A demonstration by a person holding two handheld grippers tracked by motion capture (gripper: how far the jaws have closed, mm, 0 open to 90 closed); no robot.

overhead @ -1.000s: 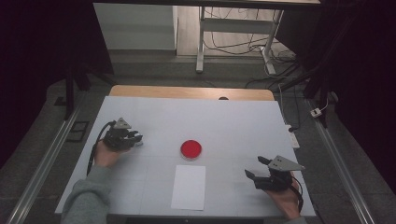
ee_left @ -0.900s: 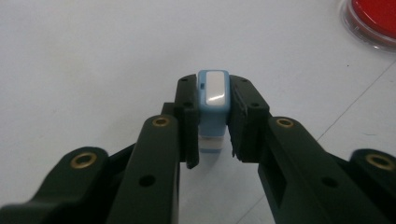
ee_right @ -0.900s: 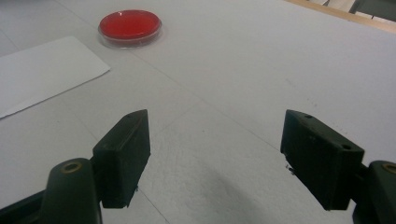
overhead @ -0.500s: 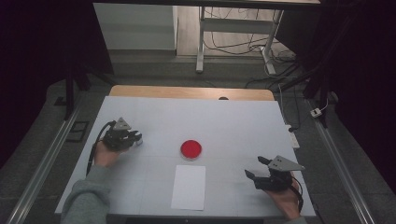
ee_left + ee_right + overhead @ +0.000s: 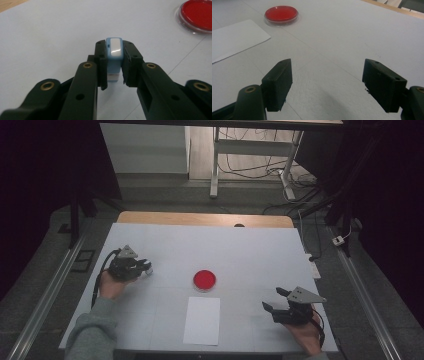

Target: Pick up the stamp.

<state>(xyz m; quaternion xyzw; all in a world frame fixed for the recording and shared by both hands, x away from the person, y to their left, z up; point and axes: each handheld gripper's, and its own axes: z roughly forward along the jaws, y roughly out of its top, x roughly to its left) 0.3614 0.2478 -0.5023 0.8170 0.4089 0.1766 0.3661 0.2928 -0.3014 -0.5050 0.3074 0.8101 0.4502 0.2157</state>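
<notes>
Left claw (image 5: 113,75) clamps a small blue-and-white block (image 5: 114,53) (likely a stamp) near the red dish (image 5: 204,280); right claw (image 5: 329,85) waits open.

Bare table (image 5: 240,250) surrounds both grippers. Between them, the red dish (image 5: 204,280) and the paper sheet (image 5: 202,320) obstruct the centre.

Black two-fingered left gripper (image 5: 113,72) with brass-ringed screw holes, grey sleeve (image 5: 92,335) (left arm) — grey three-cornered plate (image 5: 302,295), black cable (image 5: 98,277)

Dim room, white table (image 5: 250,250), grey floor (image 5: 150,190)
</notes>
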